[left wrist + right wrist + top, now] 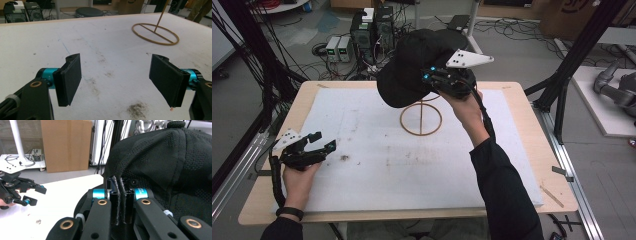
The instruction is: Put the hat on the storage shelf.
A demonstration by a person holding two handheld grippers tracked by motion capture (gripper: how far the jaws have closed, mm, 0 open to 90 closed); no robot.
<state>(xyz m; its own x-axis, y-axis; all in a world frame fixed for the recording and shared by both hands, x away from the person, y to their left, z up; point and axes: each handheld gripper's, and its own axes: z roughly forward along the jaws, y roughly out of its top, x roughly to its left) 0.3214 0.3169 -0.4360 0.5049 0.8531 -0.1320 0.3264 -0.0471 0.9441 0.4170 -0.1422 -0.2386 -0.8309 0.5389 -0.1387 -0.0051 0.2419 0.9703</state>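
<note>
A black mesh-textured cap, a tan wooden ring stand, and a smudged white mat over a pale wood table.

Open white mat lies ahead of the left gripper, jaws wide apart; only the wooden ring stand rises beyond, with the black cap held over it.

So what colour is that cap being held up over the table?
Black all over. The cap shows best in the right gripper view, where its mesh-like weave is visible.
</note>
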